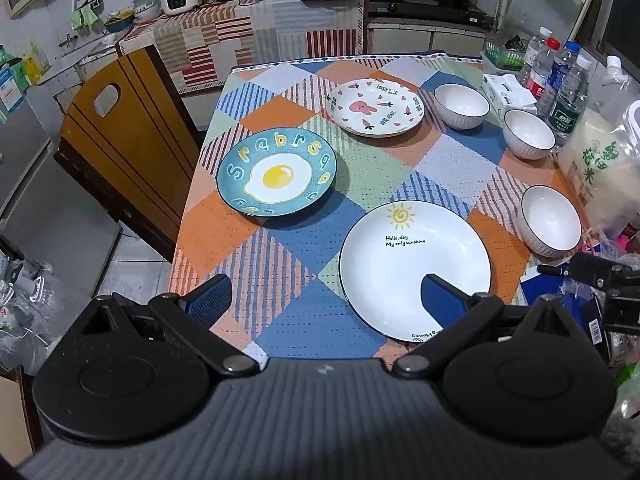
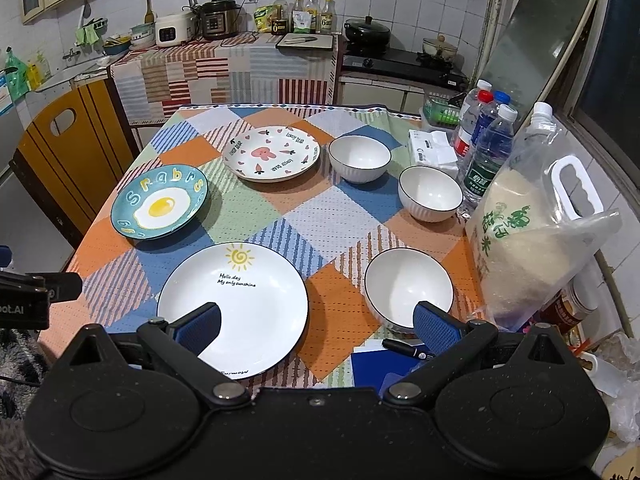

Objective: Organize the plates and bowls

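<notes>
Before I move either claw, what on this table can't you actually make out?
- Sun plate: its near rim is covered by the left claw in the left wrist view.
- Nearest bowl: its near side sits behind the right claw in the right wrist view.
- Pen and blue item: partly hidden behind the right claw's body.

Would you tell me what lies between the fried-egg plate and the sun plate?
Nothing but bare tablecloth: the fried-egg plate and the sun plate sit apart, clearest in the right wrist view.
</notes>
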The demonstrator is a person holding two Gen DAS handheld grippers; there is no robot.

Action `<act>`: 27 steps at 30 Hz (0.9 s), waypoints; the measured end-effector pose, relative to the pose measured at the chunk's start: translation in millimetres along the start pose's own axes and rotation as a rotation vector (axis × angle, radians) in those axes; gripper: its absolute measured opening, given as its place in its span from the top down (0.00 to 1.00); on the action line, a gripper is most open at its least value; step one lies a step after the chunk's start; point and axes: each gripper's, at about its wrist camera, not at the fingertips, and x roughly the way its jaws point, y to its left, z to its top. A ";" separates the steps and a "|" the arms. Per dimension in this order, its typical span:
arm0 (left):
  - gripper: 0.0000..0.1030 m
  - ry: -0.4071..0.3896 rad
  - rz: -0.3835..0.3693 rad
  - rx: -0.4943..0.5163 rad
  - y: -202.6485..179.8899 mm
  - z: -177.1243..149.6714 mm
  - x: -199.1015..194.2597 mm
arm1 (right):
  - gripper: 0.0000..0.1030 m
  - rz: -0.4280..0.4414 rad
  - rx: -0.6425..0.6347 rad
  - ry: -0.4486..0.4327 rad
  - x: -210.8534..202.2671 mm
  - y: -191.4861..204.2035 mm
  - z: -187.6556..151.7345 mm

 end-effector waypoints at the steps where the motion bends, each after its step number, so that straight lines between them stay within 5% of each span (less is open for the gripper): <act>1: 0.02 0.001 0.000 0.000 0.0 -0.1 0.0 | 0.00 0.000 0.000 0.000 -0.1 0.1 0.0; 18: 0.03 -0.013 -0.010 -0.004 2.9 -9.8 10.8 | 0.00 0.000 -0.010 0.000 7.4 0.5 -3.9; 27: 0.03 -0.043 -0.003 0.030 6.9 -13.1 51.0 | 0.00 0.023 -0.142 -0.210 33.3 3.5 -22.0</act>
